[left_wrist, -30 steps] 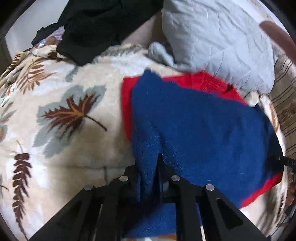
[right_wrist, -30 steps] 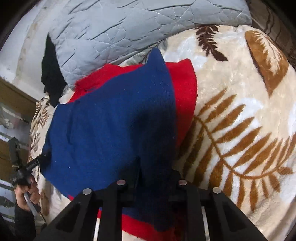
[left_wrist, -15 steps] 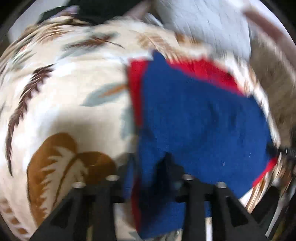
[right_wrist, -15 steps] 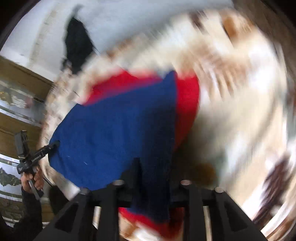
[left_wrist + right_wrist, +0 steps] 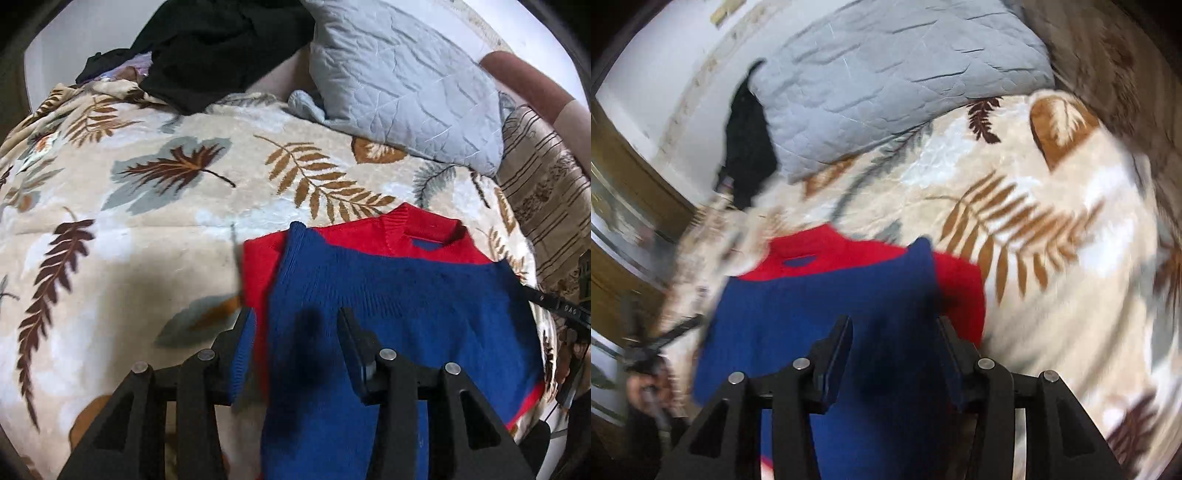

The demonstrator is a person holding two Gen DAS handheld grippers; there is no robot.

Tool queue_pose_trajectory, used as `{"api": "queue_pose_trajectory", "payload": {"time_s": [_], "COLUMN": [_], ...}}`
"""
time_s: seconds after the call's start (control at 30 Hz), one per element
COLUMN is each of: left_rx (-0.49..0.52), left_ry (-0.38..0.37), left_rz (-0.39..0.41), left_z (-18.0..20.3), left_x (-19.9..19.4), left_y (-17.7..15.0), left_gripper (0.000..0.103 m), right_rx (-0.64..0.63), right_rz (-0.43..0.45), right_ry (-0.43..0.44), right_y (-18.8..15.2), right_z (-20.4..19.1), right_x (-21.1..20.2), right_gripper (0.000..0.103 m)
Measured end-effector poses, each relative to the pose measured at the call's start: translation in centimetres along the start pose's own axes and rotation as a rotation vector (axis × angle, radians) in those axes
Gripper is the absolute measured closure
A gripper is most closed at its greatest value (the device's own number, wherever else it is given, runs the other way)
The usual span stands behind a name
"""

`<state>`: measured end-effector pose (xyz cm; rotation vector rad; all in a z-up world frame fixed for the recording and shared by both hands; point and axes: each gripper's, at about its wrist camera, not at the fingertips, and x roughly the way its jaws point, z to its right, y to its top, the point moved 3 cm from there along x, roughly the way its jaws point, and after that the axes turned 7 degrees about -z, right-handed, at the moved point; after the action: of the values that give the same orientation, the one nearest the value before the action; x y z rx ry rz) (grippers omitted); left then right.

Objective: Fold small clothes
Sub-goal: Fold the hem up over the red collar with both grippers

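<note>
A: Blue-and-red knit sweater (image 5: 399, 295) lies folded on the leaf-print blanket (image 5: 155, 229) on the bed, blue half lapped over the red, collar toward the grey pillow (image 5: 399, 81).

B: Jaws?

A: Left gripper (image 5: 295, 332) parted, nothing pinched, blue edge lying loose between the jaws. Right gripper (image 5: 894, 339) is opening, cloth under it, no grip that I can see. That view is blurred.

B: Risks?

A: Knit is fuzzy. A pad could snag a loop on the way out and drag the top layer, undoing the fold. The blanket is soft and lumpy, so the edge may creep. Blue edge already sits skewed over the red on the left; next fold would compound that.
</note>
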<state>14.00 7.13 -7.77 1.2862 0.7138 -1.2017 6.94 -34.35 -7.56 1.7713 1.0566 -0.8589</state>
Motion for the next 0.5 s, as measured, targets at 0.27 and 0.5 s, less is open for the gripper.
{"api": "queue_pose_trajectory", "payload": {"time_s": [0.27,0.5], "left_rx": [0.017,0.013], "left_ry": [0.011,0.051], "left_rz": [0.027,-0.01], "left_z": [-0.2,-0.9], "left_x": [0.2,3.6], "left_y": [1.3,1.3], "left_gripper": [0.096,0.092], "right_rx": [-0.102,-0.043], "right_rz": [0.001,0.049], "right_ry": [-0.082,-0.189], "right_y": [1.1,1.5], "right_z": [-2.7,-0.6], "right_x": [-0.2,1.7], "right_gripper": [0.094,0.093]}}
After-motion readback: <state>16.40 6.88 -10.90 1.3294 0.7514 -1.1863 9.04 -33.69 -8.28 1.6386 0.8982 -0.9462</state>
